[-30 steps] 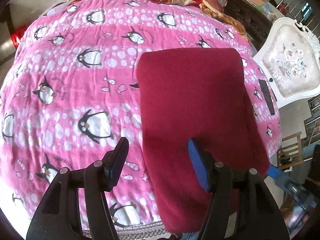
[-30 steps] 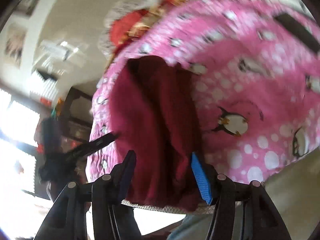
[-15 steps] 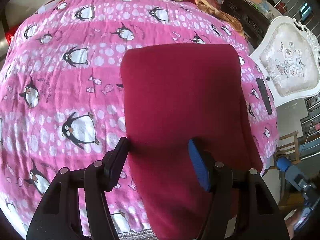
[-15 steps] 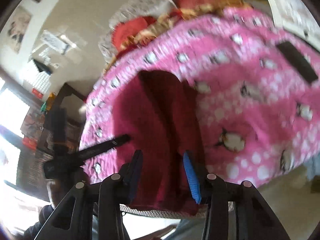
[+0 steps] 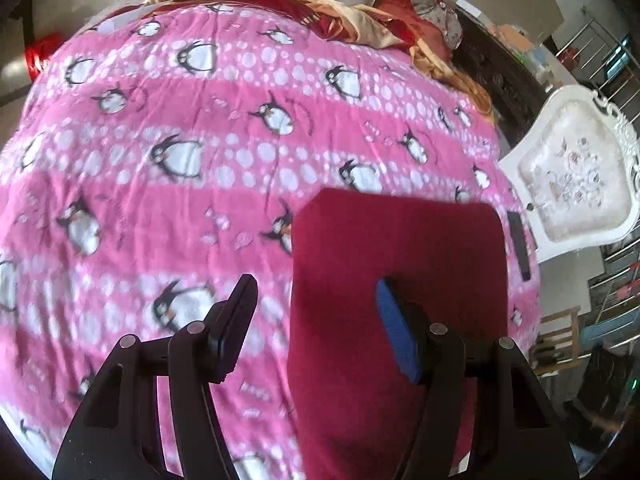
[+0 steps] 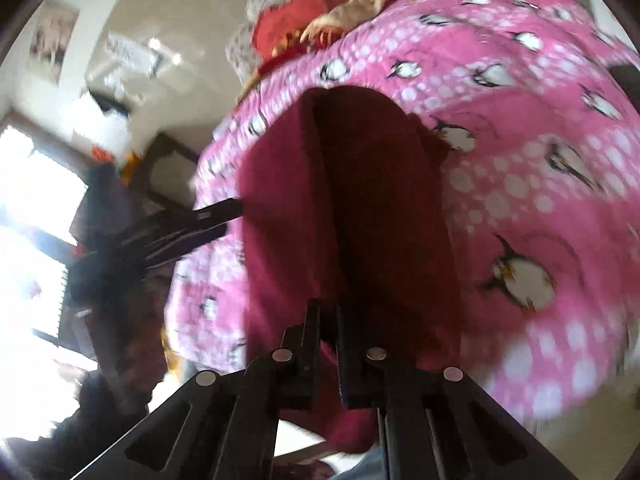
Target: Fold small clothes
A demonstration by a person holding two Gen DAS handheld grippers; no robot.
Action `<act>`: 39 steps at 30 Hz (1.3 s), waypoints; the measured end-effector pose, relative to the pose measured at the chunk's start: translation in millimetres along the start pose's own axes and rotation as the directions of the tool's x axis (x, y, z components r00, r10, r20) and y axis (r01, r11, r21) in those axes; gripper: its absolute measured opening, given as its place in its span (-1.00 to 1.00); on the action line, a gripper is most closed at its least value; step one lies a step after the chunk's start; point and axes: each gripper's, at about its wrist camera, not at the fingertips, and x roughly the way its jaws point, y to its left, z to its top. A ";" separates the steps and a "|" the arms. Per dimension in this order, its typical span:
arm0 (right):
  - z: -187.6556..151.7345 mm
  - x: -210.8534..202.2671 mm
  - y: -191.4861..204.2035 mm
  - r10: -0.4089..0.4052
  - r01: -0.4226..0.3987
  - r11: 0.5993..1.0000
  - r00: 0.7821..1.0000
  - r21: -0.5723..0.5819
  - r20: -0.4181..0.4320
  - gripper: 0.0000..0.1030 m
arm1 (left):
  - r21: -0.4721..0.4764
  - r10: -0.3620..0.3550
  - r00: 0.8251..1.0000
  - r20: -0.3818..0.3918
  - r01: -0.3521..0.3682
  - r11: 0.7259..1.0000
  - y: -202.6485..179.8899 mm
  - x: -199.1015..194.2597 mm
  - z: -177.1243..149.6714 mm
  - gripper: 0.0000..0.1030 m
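Observation:
A dark red garment (image 5: 400, 264) lies folded lengthwise on the pink penguin blanket (image 5: 168, 208), its near end hanging over the bed's front edge. My left gripper (image 5: 316, 308) is open above the garment's left edge, one finger over the blanket, the blue-padded finger over the cloth. In the right wrist view the garment (image 6: 360, 208) forms a raised fold. My right gripper (image 6: 328, 308) is shut on the garment's near edge. The left gripper (image 6: 192, 224) shows there at the garment's left side.
Red and gold bedding (image 5: 352, 12) is piled at the far end of the bed. A white ornate chair (image 5: 576, 184) stands to the right. A dark flat object (image 5: 520, 244) lies on the blanket's right edge. Furniture and a bright window (image 6: 36, 208) are at the left.
My right gripper has closed from open onto the garment's near edge. My left gripper has drawn back and left, staying open; the garment now sits lower and to the right in its view.

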 end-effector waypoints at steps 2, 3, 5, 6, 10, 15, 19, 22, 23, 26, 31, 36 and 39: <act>-7.6 -10.1 -6.0 -0.009 0.009 1.000 1.000 0.024 0.016 -0.88 | 0.008 0.001 1.000 -0.006 -0.001 1.000 -4.8 8.7 6.6 0.20; -9.6 -5.3 -10.4 -0.045 0.045 0.999 0.999 0.015 0.002 -0.88 | 0.009 0.004 1.000 -0.005 -0.004 1.000 -6.4 11.6 8.1 0.21; -11.0 12.4 -32.1 -0.110 0.111 0.993 0.994 0.037 -0.027 -0.89 | 0.037 0.048 0.999 -0.006 -0.048 0.998 -15.8 20.0 10.0 0.22; -11.1 24.1 -48.8 -0.073 0.078 0.993 0.996 0.085 -0.053 -0.89 | 0.063 0.090 0.996 0.005 -0.090 0.994 -20.9 22.8 9.0 0.22; -0.4 17.2 -45.7 -0.051 0.056 0.996 0.997 0.071 -0.065 -0.79 | 0.083 0.074 0.997 0.016 -0.075 0.994 -20.9 20.8 8.2 0.22; 34.6 -13.4 -3.5 -0.109 0.109 0.990 0.994 -0.094 -0.003 0.24 | 0.057 0.034 0.999 -0.017 -0.033 0.998 -16.2 31.4 14.5 0.21; 81.4 -18.7 8.5 -0.050 0.053 0.993 0.998 -0.108 0.035 0.24 | 0.067 0.011 1.000 -0.028 -0.009 0.998 -19.6 34.1 15.8 0.21; 119.0 4.5 -7.4 0.013 -0.012 0.999 1.000 -0.044 0.014 0.06 | 0.073 0.008 0.999 -0.034 -0.005 0.997 -18.7 33.9 16.0 0.21; 129.8 17.4 -17.1 0.049 -0.049 0.999 0.999 -0.005 -0.019 -0.10 | 0.072 0.000 0.999 -0.037 0.003 0.997 -17.8 33.9 16.5 0.21; 146.5 54.4 -17.6 -0.092 0.088 0.995 0.991 -0.046 -0.094 -0.87 | 0.061 -0.011 0.999 -0.050 0.014 0.998 -12.7 31.8 17.8 0.21; 146.5 36.0 -24.4 -0.100 0.100 0.995 0.993 -0.011 -0.066 -0.89 | 0.034 -0.085 0.996 0.002 0.085 0.996 0.6 15.0 20.7 0.21; 140.0 76.8 -64.8 -0.131 0.136 0.990 0.984 0.034 -0.120 -0.94 | -0.036 -0.048 0.999 -0.018 0.048 0.998 15.1 41.4 30.3 0.32; 145.1 76.3 -62.8 -0.131 0.138 0.989 0.984 0.055 -0.120 -0.94 | -0.030 -0.010 1.000 -0.020 0.010 1.000 19.0 49.9 30.8 0.45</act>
